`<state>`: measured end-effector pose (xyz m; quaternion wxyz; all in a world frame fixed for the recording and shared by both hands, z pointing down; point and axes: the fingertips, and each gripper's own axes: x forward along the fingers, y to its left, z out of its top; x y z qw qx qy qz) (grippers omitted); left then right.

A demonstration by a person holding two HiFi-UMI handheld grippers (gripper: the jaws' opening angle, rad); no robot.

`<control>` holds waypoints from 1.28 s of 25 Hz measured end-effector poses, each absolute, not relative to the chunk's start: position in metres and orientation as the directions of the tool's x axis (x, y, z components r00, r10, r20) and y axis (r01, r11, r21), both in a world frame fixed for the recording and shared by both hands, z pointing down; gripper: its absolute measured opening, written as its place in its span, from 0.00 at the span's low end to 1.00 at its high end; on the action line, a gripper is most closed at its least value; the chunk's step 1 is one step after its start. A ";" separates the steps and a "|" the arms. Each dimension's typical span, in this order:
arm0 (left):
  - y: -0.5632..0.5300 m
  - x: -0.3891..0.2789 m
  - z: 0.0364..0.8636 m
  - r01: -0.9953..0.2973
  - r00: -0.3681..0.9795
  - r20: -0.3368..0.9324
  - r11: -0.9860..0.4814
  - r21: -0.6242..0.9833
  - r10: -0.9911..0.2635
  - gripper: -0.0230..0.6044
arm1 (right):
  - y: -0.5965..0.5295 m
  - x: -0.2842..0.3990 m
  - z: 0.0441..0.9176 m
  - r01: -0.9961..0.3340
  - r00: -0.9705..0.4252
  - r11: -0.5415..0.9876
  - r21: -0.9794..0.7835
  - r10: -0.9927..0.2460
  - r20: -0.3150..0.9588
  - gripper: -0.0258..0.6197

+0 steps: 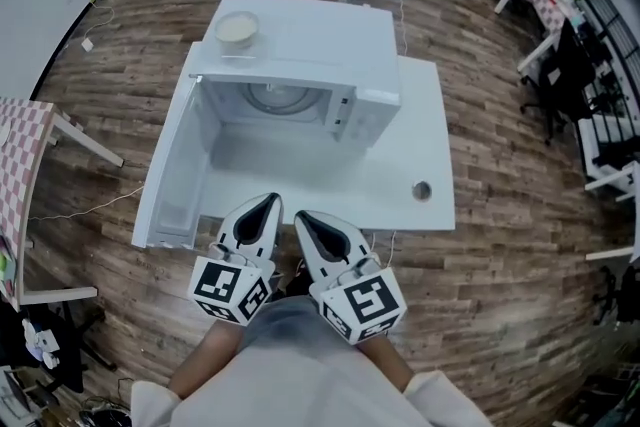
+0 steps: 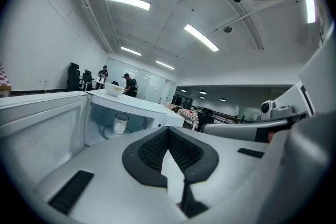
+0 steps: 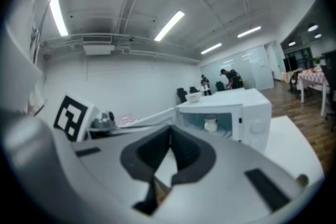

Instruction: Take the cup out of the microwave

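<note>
cup [image 2: 121, 123]: upright inside the microwave [image 1: 300, 65] | door [image 1: 172, 170]: swung open to the left | bowl [image 1: 237, 28]: on microwave top, far left | left gripper [image 1: 266, 202], right gripper [image 1: 304, 218]: at near table [image 1: 425, 130] edge, jaws closed, empty

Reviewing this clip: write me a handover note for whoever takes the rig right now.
Left gripper: shut, empty, at the near edge of the table.
Right gripper: shut, empty, right beside the left one.
Things: microwave on the table, its door swung open to the left. The cup stands upright inside. A bowl sits on top of the microwave.
Done: door is open.
Left: open a gripper, reach in, grip the cup and bring it out; nothing has touched it yet.
</note>
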<state>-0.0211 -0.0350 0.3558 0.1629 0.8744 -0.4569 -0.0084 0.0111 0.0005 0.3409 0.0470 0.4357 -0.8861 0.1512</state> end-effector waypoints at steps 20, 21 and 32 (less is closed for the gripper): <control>-0.087 -0.007 0.372 -0.820 0.552 0.117 -0.511 0.259 -0.826 0.06 | -0.037 0.022 0.342 -0.741 -0.671 0.650 -0.166 -0.718 0.184 0.08; -0.090 -0.008 0.375 -0.823 0.548 0.121 -0.507 0.258 -0.828 0.06 | -0.039 0.023 0.343 -0.743 -0.670 0.649 -0.167 -0.718 0.190 0.08; -0.140 -0.017 0.413 -0.854 0.505 0.173 -0.462 0.237 -0.845 0.06 | -0.067 0.030 0.352 -0.758 -0.652 0.630 -0.167 -0.724 0.225 0.08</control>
